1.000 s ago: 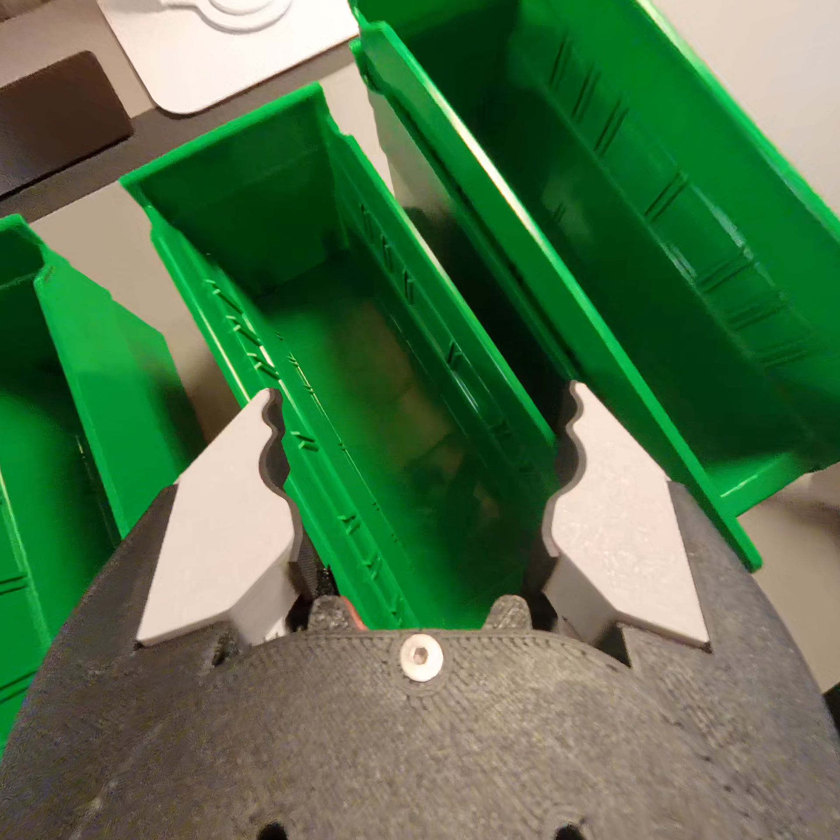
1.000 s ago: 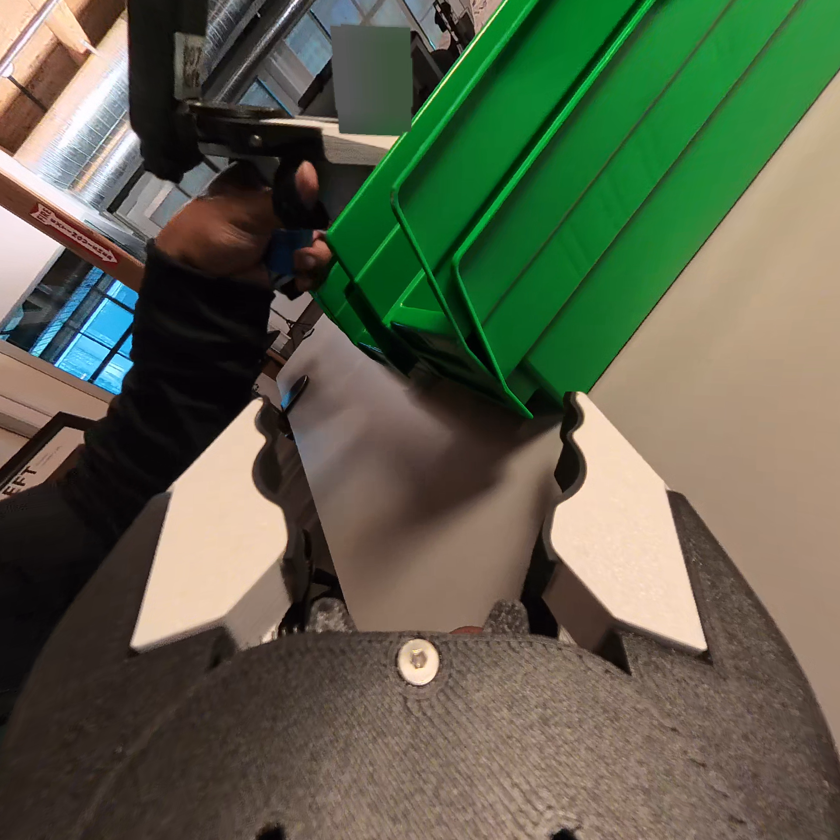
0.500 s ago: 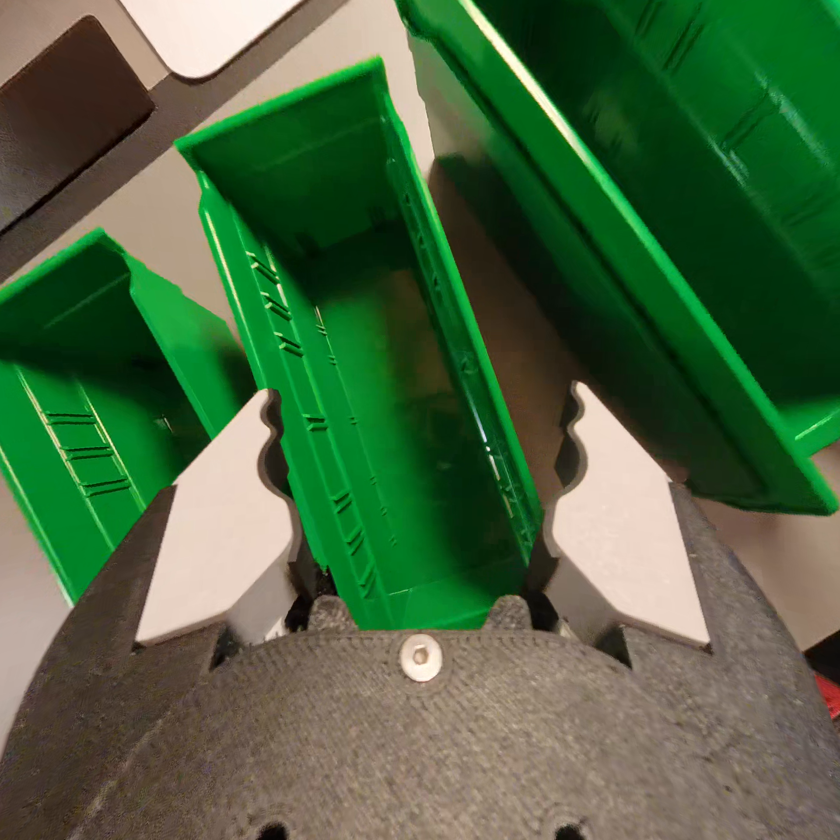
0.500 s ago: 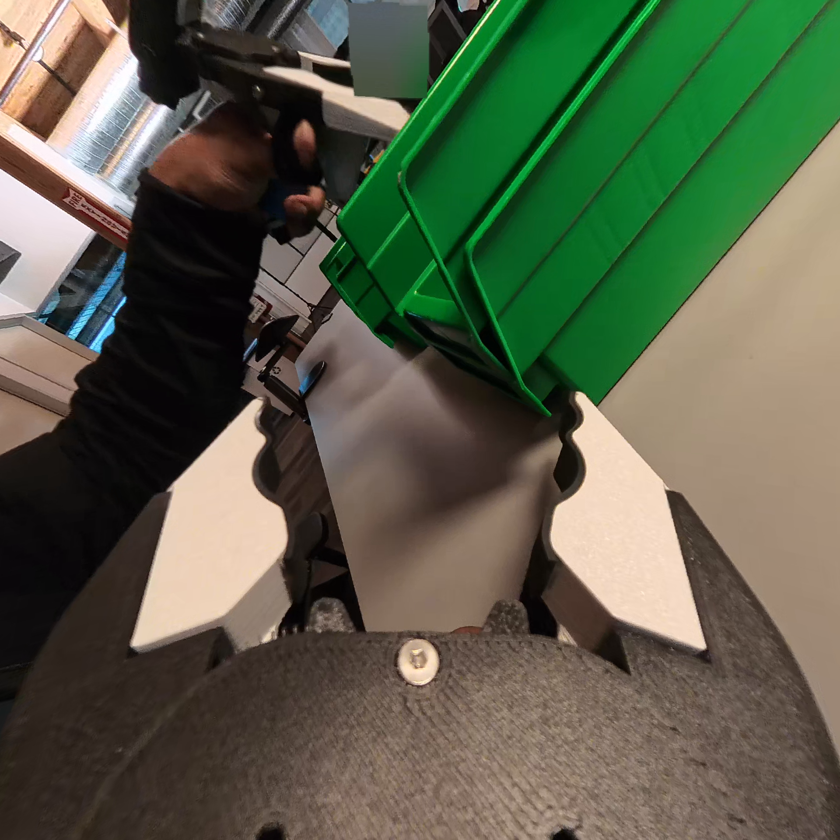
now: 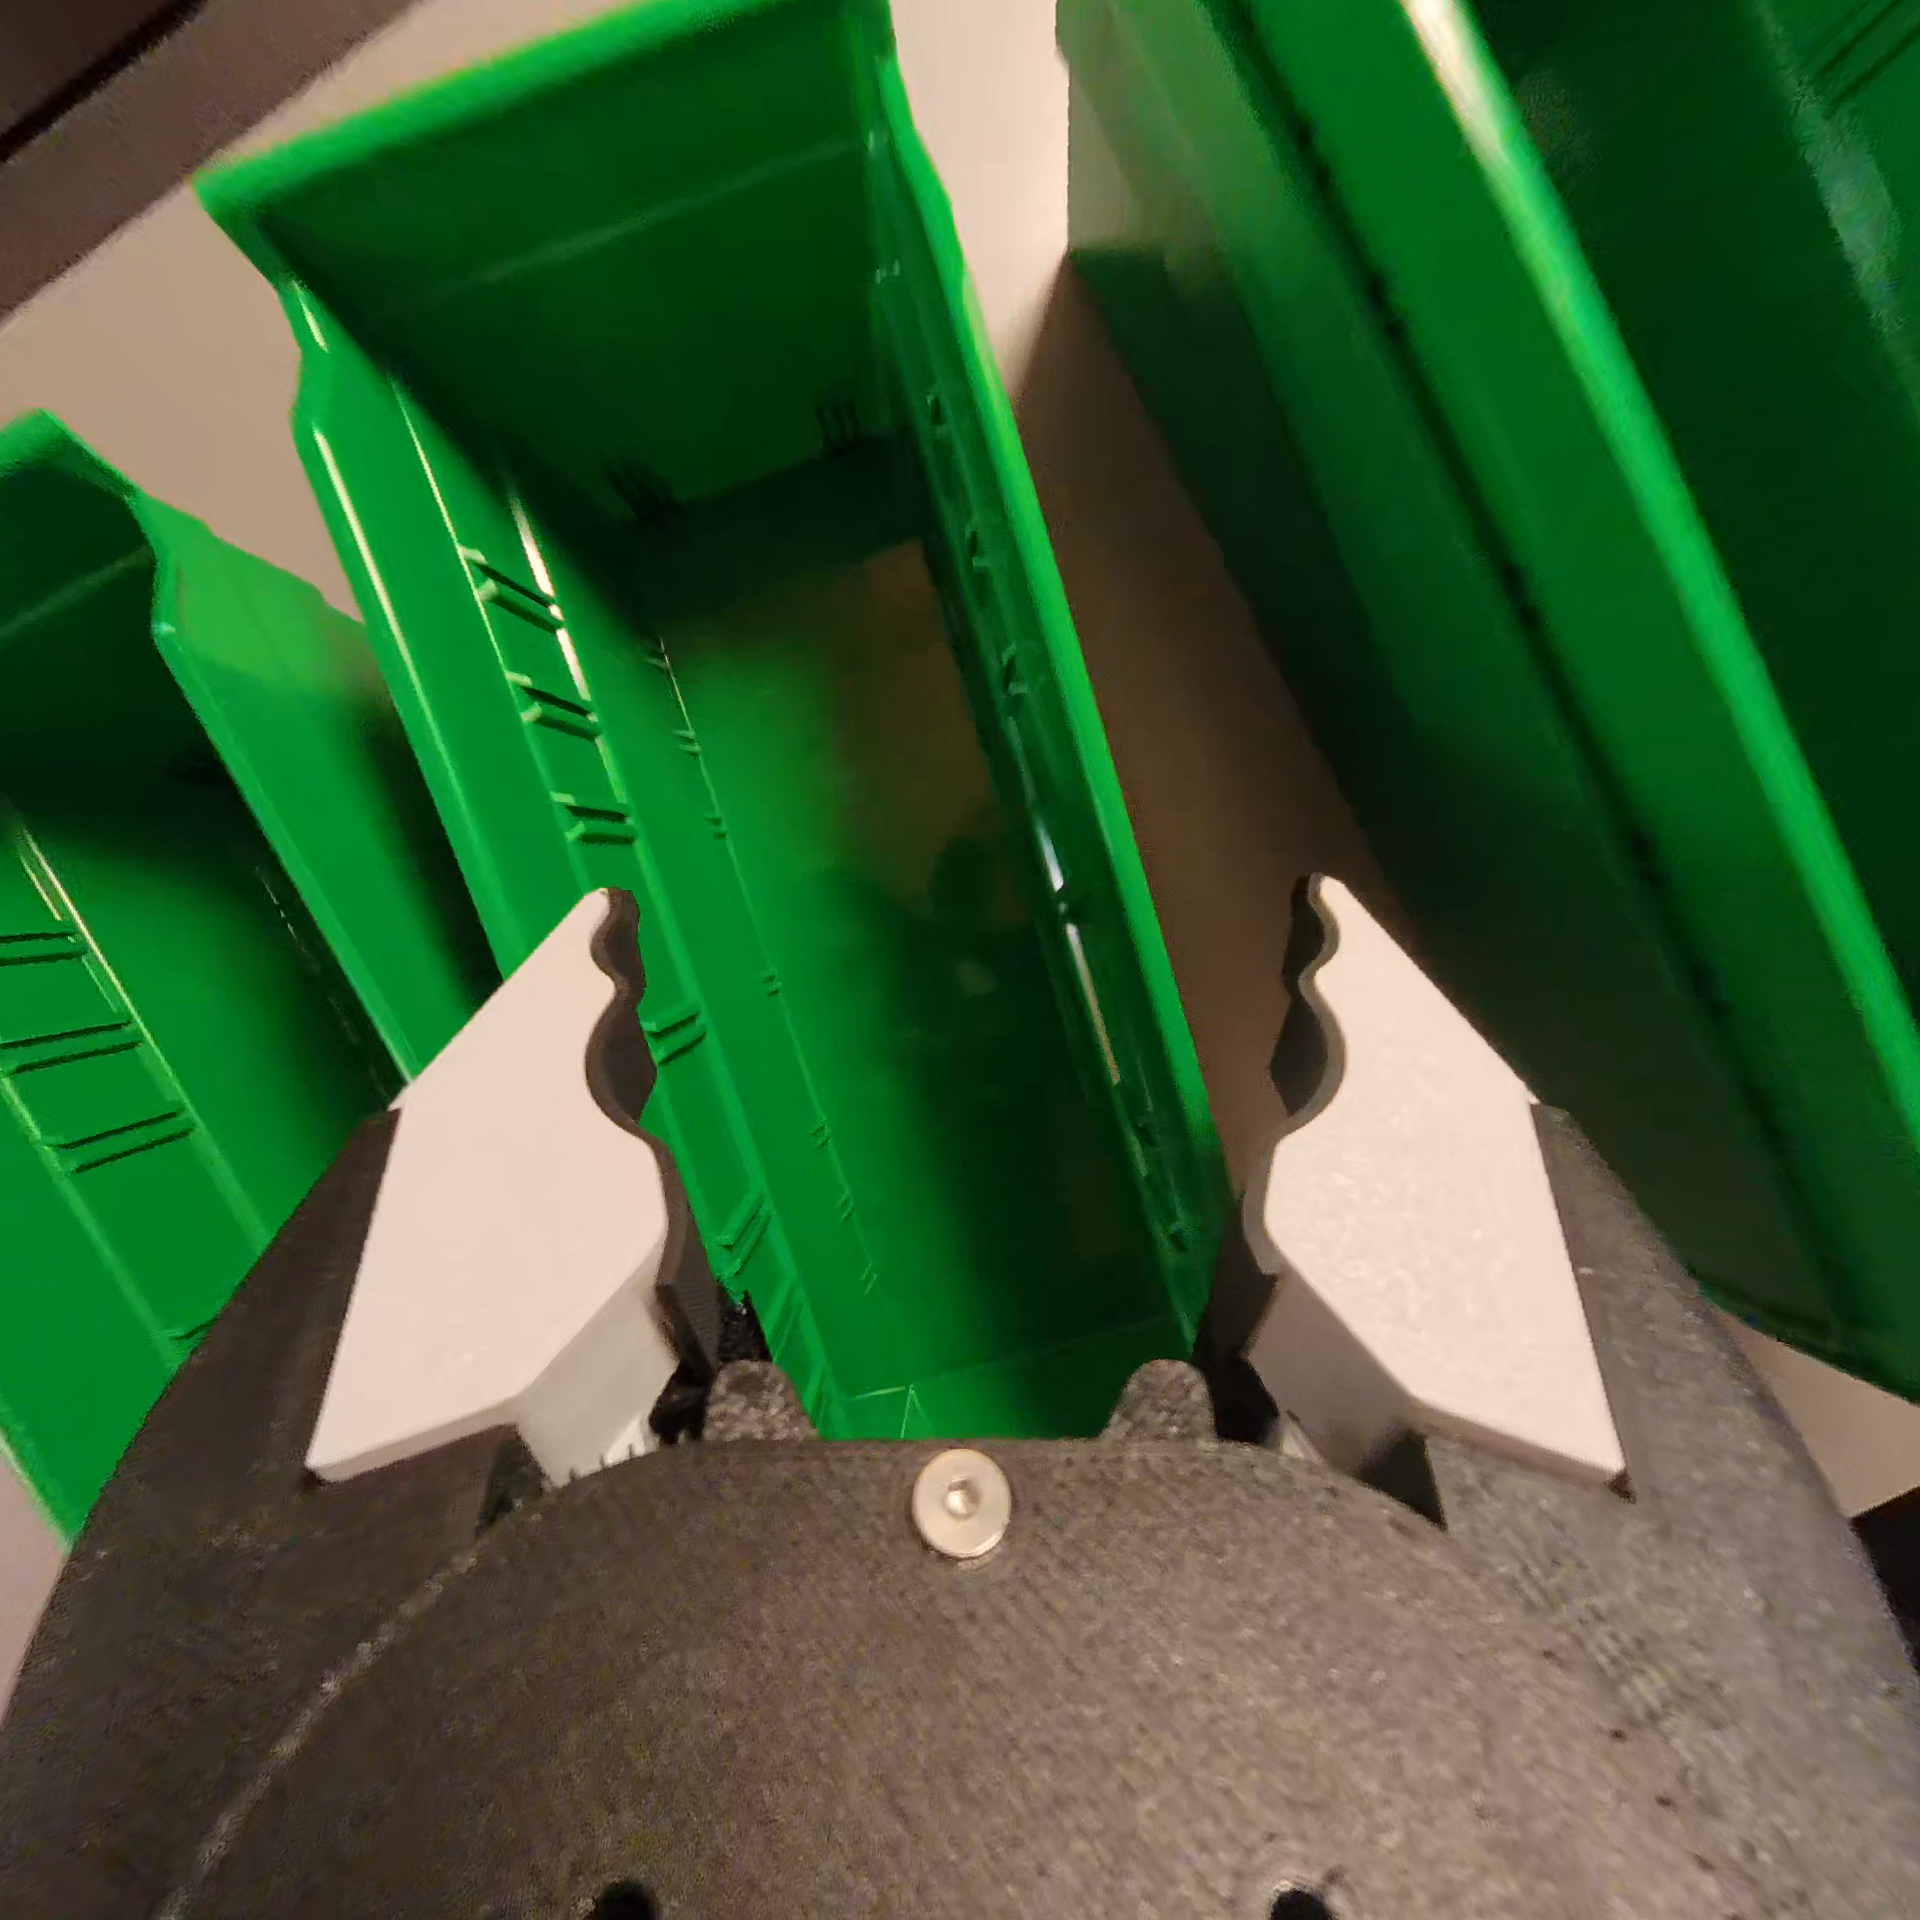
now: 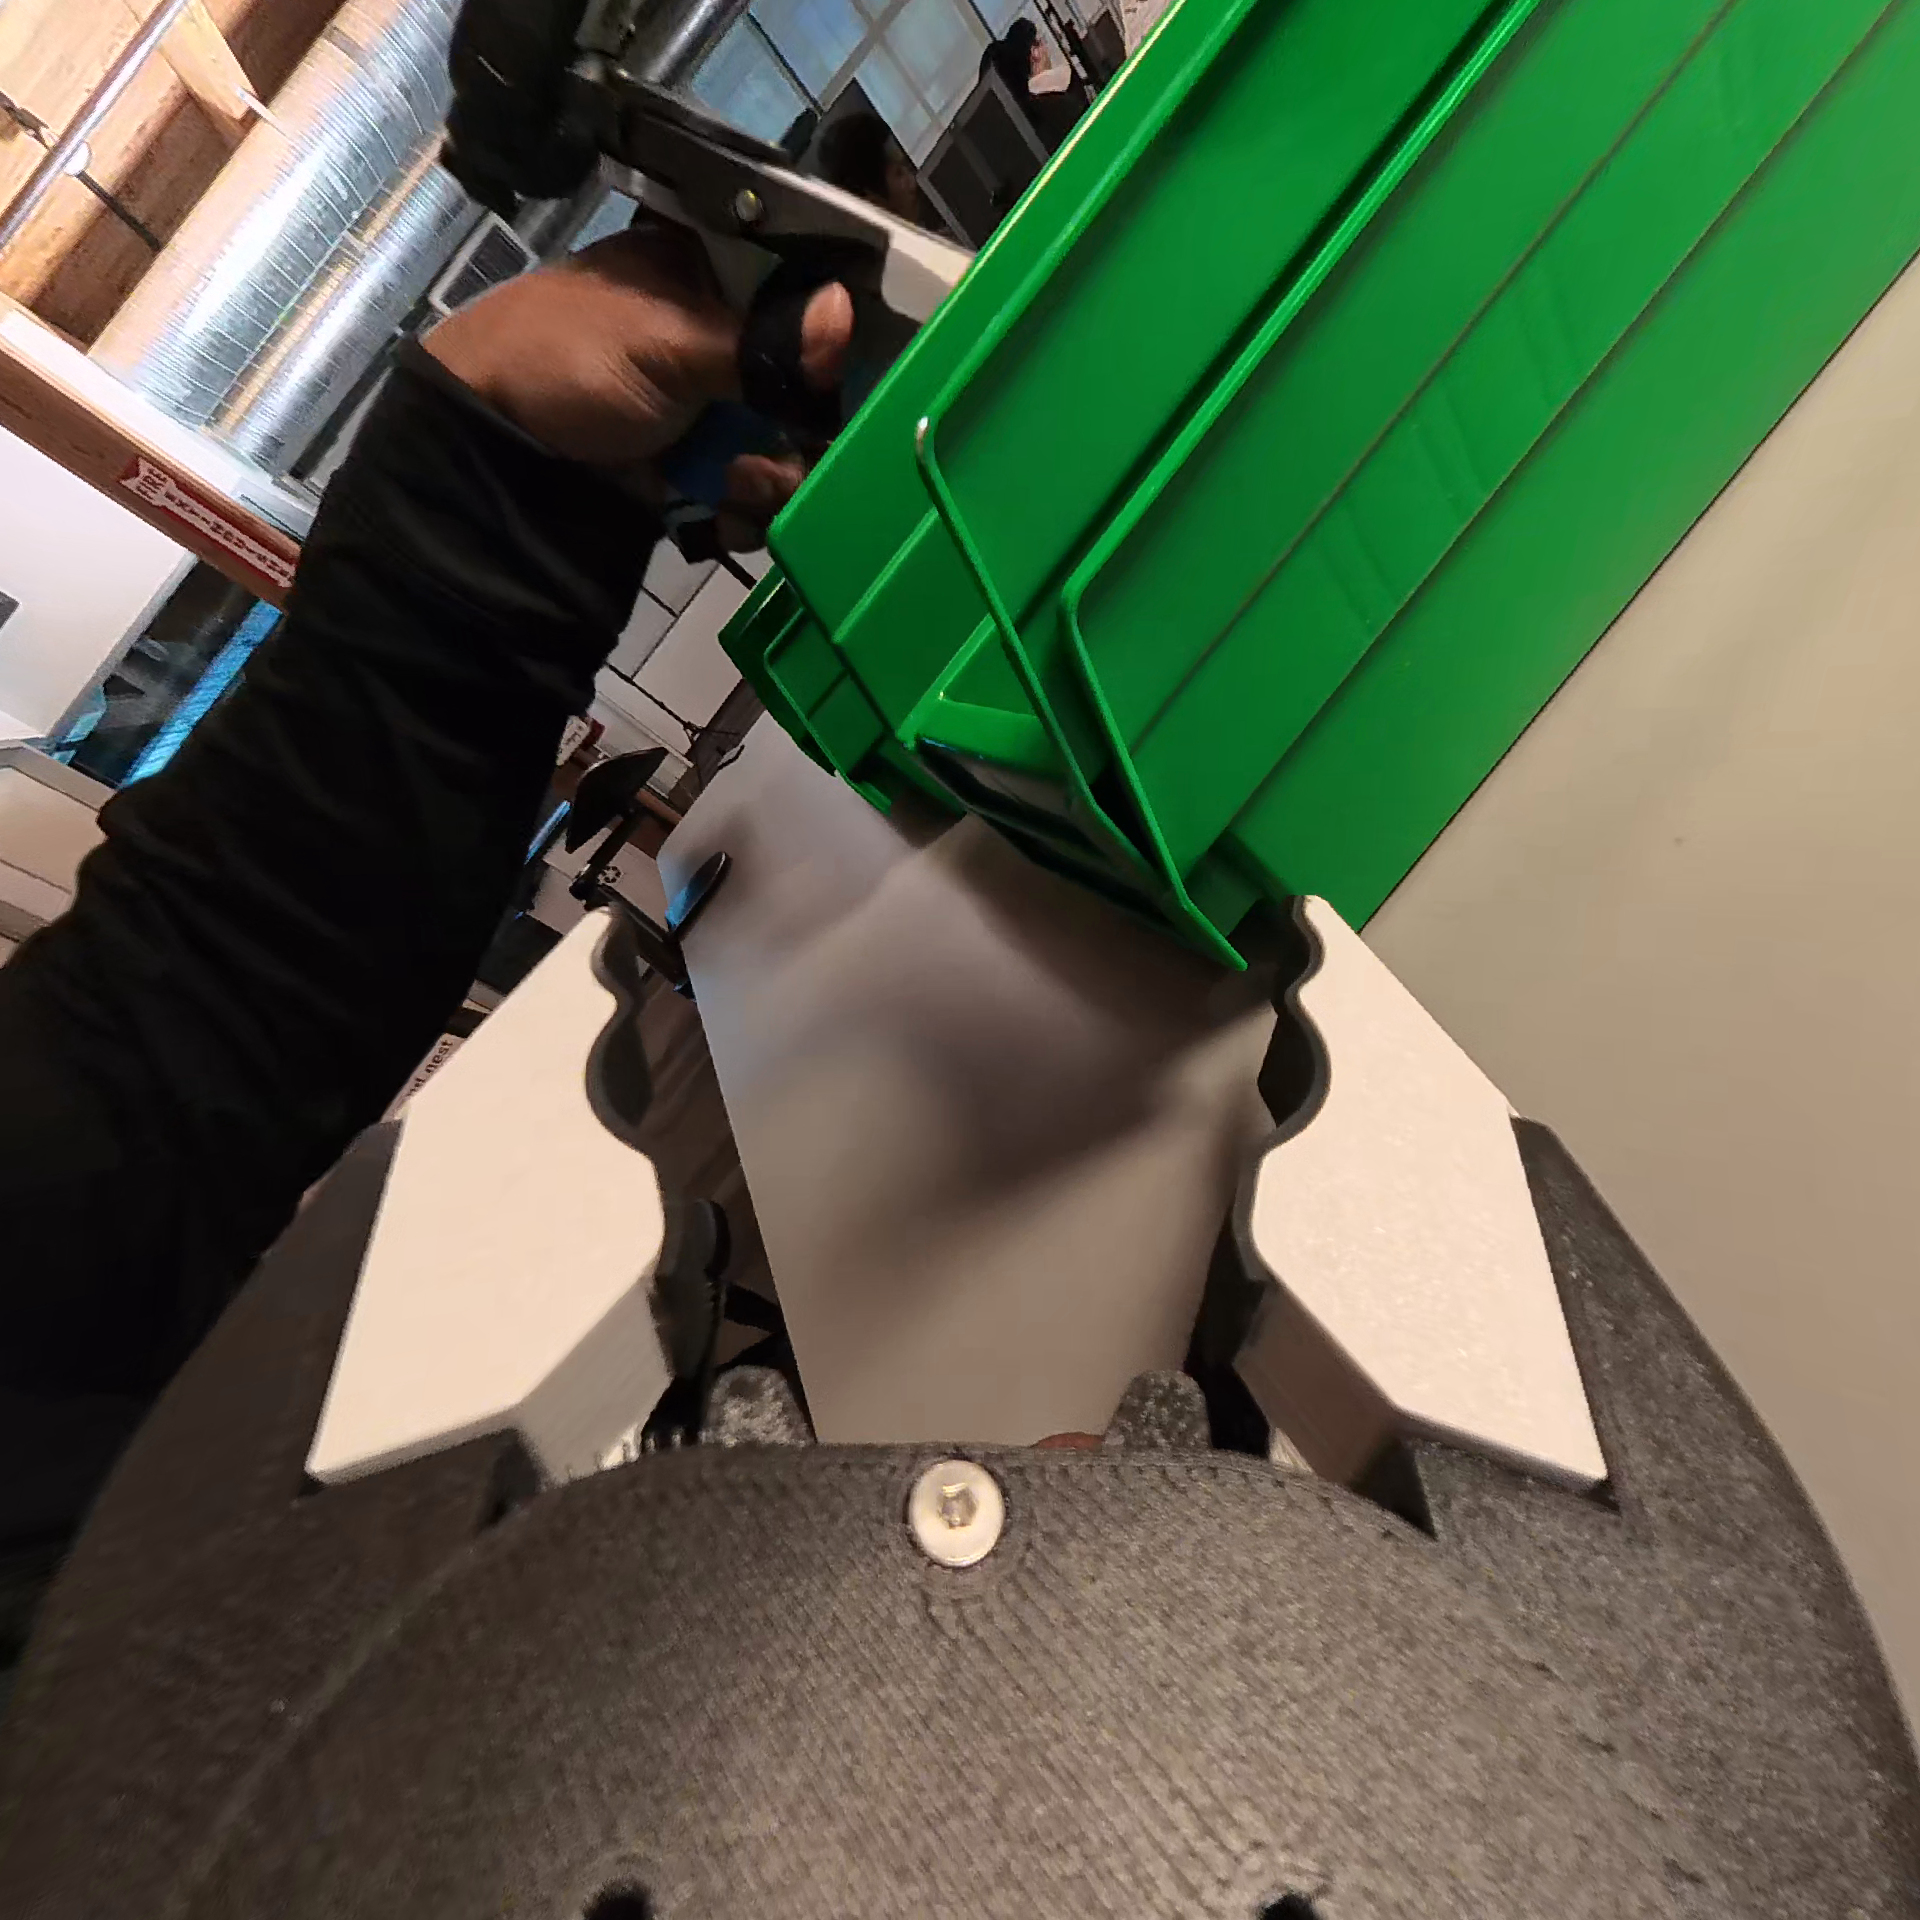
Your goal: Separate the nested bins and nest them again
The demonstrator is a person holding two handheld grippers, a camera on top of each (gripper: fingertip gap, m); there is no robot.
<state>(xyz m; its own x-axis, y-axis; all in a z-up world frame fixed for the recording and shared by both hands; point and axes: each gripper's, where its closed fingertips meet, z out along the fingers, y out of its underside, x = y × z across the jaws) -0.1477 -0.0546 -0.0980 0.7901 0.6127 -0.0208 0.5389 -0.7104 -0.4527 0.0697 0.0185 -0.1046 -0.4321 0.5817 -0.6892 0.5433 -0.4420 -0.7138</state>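
Three open green plastic bins sit side by side on the pale surface (image 5: 1122, 582): narrow middle bin (image 5: 790, 831), another bin (image 5: 156, 935) to its left, big wide bin (image 5: 1558, 623) to its right.

Desk (image 6: 1662, 935) surface is plain light grey, matte. Its far edge shows in the left wrist view, with a dark strip (image 5: 62, 62) past it at top left.

Background, right wrist view only:
- corrugated silver duct (image 6: 301, 270) overhead, running diagonally
- wooden beams (image 6: 94, 135) beside it, upper left
- white wall or panel (image 6: 62, 582) at left, with a red-and-white sign strip (image 6: 208, 520) along the beam edge above it
- large windows (image 6: 821, 62) at top centre; people in front of them, too small to tell more
- black clamp-like fitting (image 6: 696, 883) at the desk's left edge
- black chair-like shape (image 6: 613, 779) just behind that
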